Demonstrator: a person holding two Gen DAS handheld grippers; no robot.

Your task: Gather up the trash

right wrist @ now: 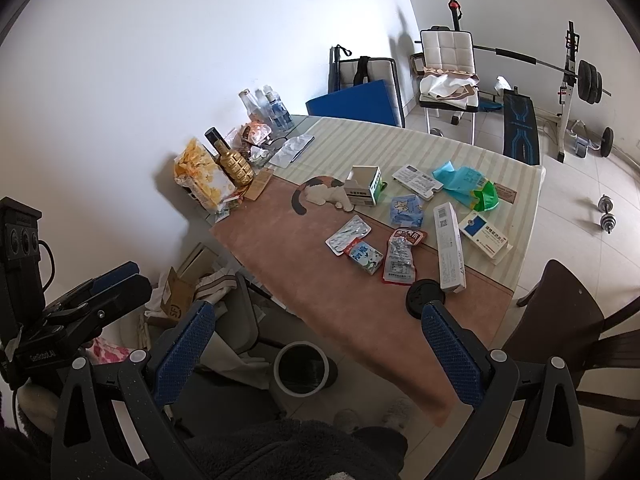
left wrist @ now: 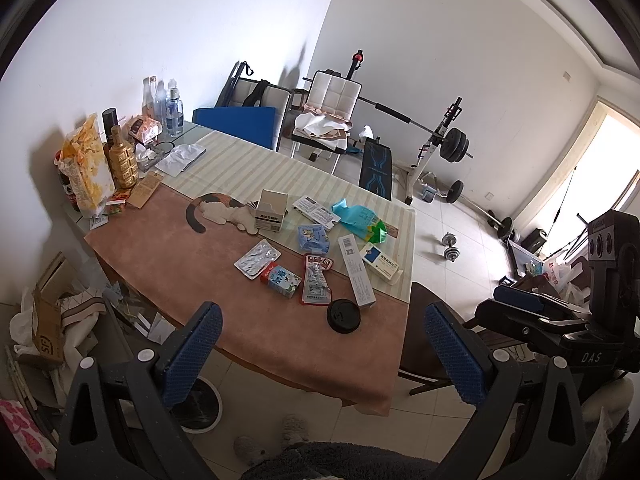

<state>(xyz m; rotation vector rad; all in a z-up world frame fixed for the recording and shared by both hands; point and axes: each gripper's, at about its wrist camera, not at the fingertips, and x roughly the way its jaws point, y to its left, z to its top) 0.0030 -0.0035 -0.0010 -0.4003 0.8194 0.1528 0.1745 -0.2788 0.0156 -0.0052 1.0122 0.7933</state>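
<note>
Litter lies scattered on the table [left wrist: 192, 252]: a black round lid [left wrist: 343, 315] [right wrist: 421, 295], a long white box [left wrist: 357, 271] [right wrist: 449, 247], a red snack wrapper [left wrist: 316, 279] [right wrist: 401, 257], a small milk carton [left wrist: 280, 280] [right wrist: 364, 257], a silver blister pack [left wrist: 257, 258] [right wrist: 348, 234], a blue-white medicine box [left wrist: 380, 262] [right wrist: 483, 237] and teal and green bags [left wrist: 360, 220] [right wrist: 466, 182]. A round bin [right wrist: 302, 367] [left wrist: 198, 404] stands on the floor under the near table edge. My left gripper [left wrist: 324, 356] and right gripper [right wrist: 314, 354] hover open and empty, short of the table.
Bottles [left wrist: 168, 106], a chip bag [left wrist: 86, 164] and a gold bottle [left wrist: 122, 158] crowd the table's far left. Cardboard and paper [left wrist: 44, 320] are piled on the floor at left. A dark chair [right wrist: 568, 312] stands at right; weight bench [left wrist: 376, 168] and dumbbell [left wrist: 450, 246] stand beyond.
</note>
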